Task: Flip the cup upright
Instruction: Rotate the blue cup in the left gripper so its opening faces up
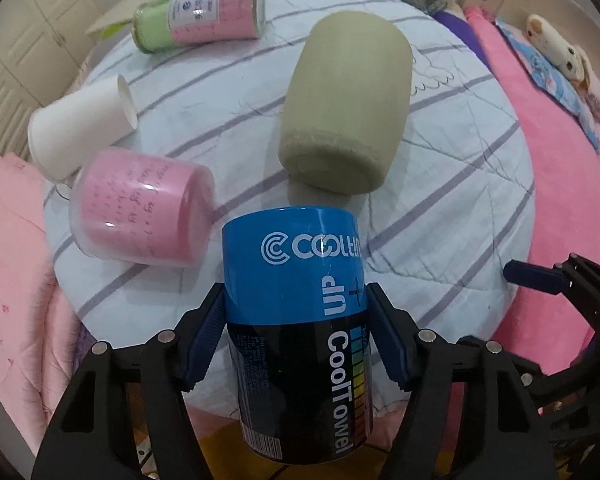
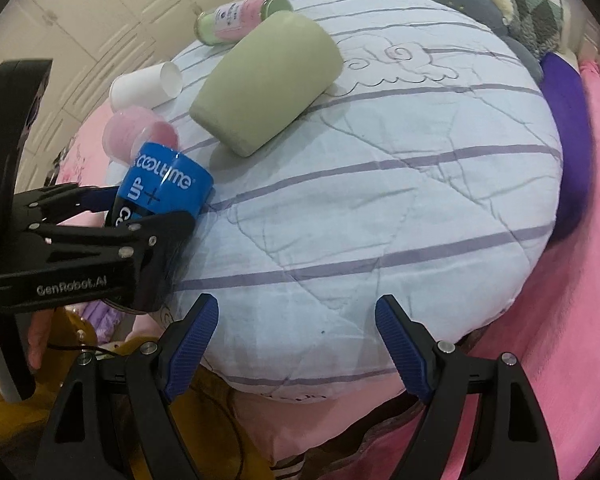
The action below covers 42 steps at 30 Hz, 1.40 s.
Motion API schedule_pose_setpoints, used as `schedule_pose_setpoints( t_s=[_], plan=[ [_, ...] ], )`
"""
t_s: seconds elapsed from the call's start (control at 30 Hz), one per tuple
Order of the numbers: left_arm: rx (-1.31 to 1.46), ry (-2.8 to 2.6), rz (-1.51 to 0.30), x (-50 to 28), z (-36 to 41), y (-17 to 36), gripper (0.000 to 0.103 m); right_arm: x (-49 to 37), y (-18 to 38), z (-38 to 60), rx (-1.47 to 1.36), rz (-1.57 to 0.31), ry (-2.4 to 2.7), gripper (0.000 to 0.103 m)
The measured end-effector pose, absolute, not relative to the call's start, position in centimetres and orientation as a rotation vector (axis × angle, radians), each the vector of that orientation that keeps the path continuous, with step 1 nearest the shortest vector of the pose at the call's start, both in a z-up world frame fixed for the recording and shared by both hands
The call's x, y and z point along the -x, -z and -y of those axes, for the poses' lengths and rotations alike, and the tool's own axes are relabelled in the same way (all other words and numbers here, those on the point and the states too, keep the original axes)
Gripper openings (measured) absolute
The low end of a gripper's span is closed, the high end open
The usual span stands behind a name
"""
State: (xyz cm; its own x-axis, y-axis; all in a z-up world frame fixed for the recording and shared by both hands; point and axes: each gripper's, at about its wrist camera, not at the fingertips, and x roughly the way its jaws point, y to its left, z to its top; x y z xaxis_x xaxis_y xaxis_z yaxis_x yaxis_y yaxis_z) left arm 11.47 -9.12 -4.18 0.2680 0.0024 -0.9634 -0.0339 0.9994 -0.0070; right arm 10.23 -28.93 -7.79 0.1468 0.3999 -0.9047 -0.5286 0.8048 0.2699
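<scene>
The blue and black can [image 1: 300,320] sits squarely between the two fingers of the left gripper [image 1: 298,336], at the 6 o'clock edge of the striped cushion [image 1: 440,200]. That gripper is clamped on the can, one blue pad [image 1: 206,340] pressed to each side of its lower black half, and the printed lettering runs along the can's length. In the left wrist view the can's long axis runs from 6 o'clock toward 12 o'clock, blue end away from the camera; in the right wrist view it leans, blue end [image 2: 172,178] up toward 1 o'clock, black end buried in the gripper [image 2: 148,216]. Whether its far end touches the cushion cannot be told. The right gripper [image 2: 296,344] holds nothing, fingers spread wide over the near rim of the cushion [image 2: 380,200], and shows at 3 o'clock in the left wrist view [image 1: 540,276]. Beyond the can, a green cup [image 1: 346,108] lies on its side at 12 o'clock, base toward the camera. A pink jar [image 1: 140,208] lies tipped at 10 o'clock just beside the can, with a white paper cup [image 1: 80,128] touching it farther out, also on its side. A pink and green bottle [image 1: 200,16] lies at 11 o'clock near the far rim.
</scene>
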Motion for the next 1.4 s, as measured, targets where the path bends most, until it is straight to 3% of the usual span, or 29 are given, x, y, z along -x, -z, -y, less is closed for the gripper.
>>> schedule_pose_setpoints(
  t_s=[0.77, 1.4],
  plan=[
    [0.025, -0.021, -1.130, -11.6, 9.1, -0.2, 0.069, -10.5, 6.8, 28.4, 0.146, -1.243, -0.643, 0.082],
    [-0.007, -0.006, -1.120, -10.9, 9.7, -0.2, 0.069, -9.4, 6.1, 29.7, 0.158, -1.237, -0.599, 0.082]
  ],
)
